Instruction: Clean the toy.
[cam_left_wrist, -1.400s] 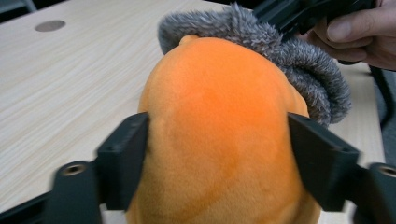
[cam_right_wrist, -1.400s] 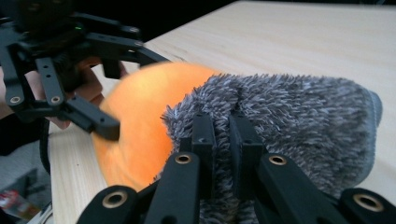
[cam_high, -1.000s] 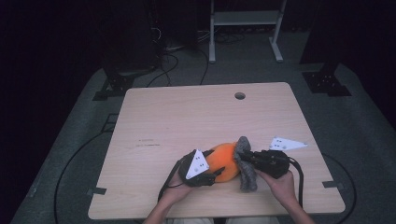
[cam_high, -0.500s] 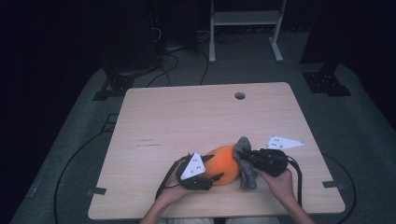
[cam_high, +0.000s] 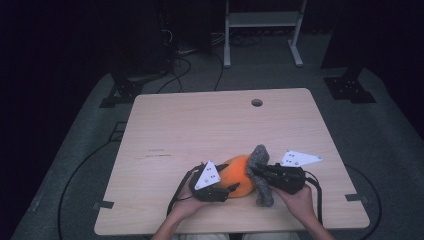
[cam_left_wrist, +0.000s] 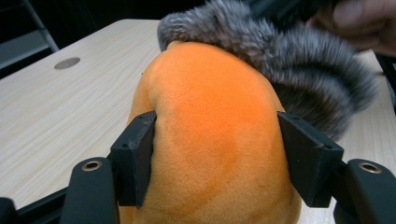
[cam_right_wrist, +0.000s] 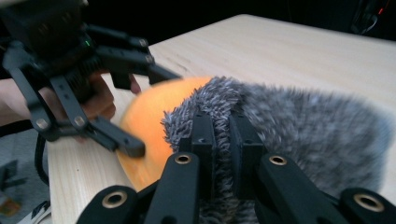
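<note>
An orange plush (cam_high: 239, 176) lies near the front edge of the wooden table (cam_high: 200, 125), with a grey furry piece (cam_high: 263, 194) draped over its right end. My left gripper (cam_high: 231, 189) comes in from the left. Its pads (cam_left_wrist: 137, 154) press the sides of the orange plush (cam_left_wrist: 219, 130), though its jaws have just been opening slightly with the plush still between them. My right gripper (cam_right_wrist: 223, 135) is shut on the grey furry piece (cam_right_wrist: 303, 126), its jaws nearly together in the fur. The left gripper (cam_right_wrist: 148, 112) faces it across the orange plush (cam_right_wrist: 149, 116).
A round cable hole (cam_high: 257, 102) sits near the table's far edge. Cables (cam_high: 316, 197) trail from both grippers toward the front edge. A white metal stand (cam_high: 262, 20) and dark floor lie beyond the table.
</note>
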